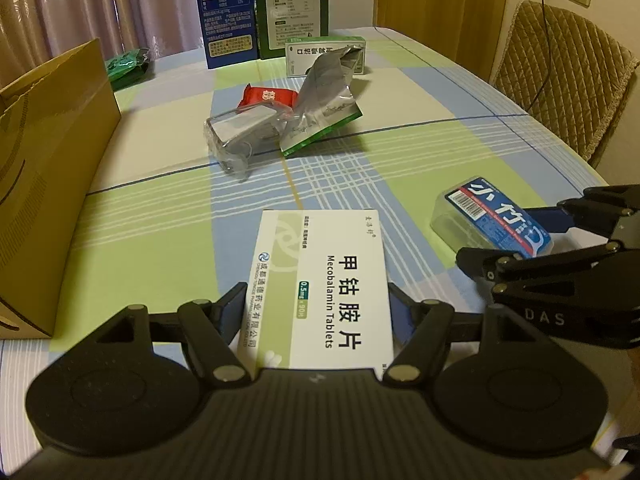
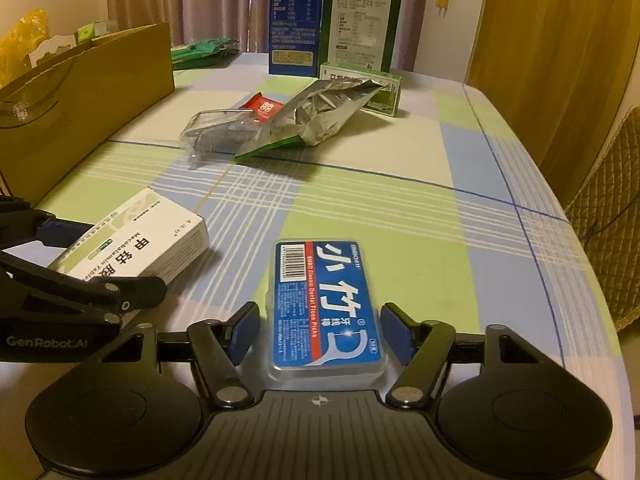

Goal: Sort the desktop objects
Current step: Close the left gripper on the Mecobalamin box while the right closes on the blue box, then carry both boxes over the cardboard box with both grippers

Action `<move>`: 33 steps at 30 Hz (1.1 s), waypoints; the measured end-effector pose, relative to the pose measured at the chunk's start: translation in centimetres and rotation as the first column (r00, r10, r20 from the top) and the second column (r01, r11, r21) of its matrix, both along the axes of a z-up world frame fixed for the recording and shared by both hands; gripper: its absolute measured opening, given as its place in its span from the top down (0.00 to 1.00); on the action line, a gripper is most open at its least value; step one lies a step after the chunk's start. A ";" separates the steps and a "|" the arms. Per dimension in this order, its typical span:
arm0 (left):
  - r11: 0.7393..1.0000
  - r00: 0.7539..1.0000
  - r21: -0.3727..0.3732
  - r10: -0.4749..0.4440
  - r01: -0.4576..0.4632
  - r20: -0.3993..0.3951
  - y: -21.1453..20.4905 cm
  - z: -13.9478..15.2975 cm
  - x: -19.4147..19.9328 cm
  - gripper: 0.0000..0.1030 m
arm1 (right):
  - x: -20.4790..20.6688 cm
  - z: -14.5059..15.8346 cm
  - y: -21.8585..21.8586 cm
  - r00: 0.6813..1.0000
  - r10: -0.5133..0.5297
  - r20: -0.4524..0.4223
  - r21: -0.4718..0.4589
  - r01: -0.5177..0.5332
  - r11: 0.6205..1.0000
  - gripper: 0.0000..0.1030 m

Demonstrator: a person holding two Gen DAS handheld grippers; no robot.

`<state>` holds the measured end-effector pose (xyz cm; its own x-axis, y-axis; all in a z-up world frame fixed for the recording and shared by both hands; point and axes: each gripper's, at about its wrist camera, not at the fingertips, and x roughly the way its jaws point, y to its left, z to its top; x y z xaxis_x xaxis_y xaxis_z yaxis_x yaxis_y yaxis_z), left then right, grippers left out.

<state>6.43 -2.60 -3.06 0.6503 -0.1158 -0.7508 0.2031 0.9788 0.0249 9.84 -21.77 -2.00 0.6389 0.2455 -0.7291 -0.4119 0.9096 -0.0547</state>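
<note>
A white Mecobalamin tablet box [image 1: 324,280] lies on the checked tablecloth, and my left gripper [image 1: 316,292] is shut on its near half, a blue pad against each long side. The right wrist view shows the same box [image 2: 152,236] and left gripper [image 2: 120,258] at the left edge. A blue dental floss case [image 2: 326,308] lies flat between the fingers of my right gripper [image 2: 320,308]; a thin strip of cloth shows beside the left pad, so the jaws stand open around it. In the left wrist view this case [image 1: 492,220] and my right gripper [image 1: 500,236] are at the right.
A brown paper bag [image 1: 52,184] stands along the left. Mid-table lie a crumpled silver-green foil pouch [image 1: 324,112], a clear plastic wrapper [image 1: 240,136] and a red packet [image 1: 268,96]. Behind them are a green-white box [image 1: 324,56] and two tall cartons [image 1: 228,12]. A padded chair [image 1: 560,80] is on the right.
</note>
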 end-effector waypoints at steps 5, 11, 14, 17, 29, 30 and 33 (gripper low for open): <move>1.000 0.999 -0.005 0.011 -0.011 0.038 0.0 0.8 -0.2 0.35 | -0.4 0.7 0.1 0.999 -0.011 0.030 0.003 0.011 1.000 0.48; 1.000 0.997 -0.005 0.026 -0.025 0.072 0.4 1.7 -0.4 0.35 | -0.8 1.8 0.1 0.997 -0.020 0.074 0.044 0.016 0.999 0.48; 1.000 0.997 -0.007 0.028 -0.028 0.078 0.6 2.0 -0.7 0.35 | -1.0 2.0 0.2 0.998 -0.017 0.069 0.057 0.013 0.998 0.48; 1.000 0.997 -0.010 0.027 -0.027 0.076 0.7 2.3 -0.9 0.35 | -1.5 2.1 0.5 0.998 -0.003 0.057 0.066 -0.001 0.998 0.48; 0.997 0.994 -0.062 0.056 -0.051 0.094 1.8 5.4 -2.7 0.35 | -2.8 4.4 0.7 0.997 -0.008 0.075 0.087 0.001 0.996 0.48; 0.996 0.993 -0.067 0.059 -0.052 0.098 1.9 5.8 -2.9 0.35 | -2.9 4.7 0.7 0.997 -0.008 0.078 0.089 0.001 0.996 0.48; 0.995 0.991 -0.081 0.064 -0.055 0.114 2.5 7.4 -3.3 0.35 | -3.4 6.0 1.0 0.996 -0.004 0.087 0.094 -0.004 0.996 0.48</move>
<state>3.12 -0.12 4.33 0.7403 -0.1295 -0.6597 0.1448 0.9890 -0.0317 6.45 -20.75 4.01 0.6992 0.3102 -0.6441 -0.4090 0.9125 -0.0047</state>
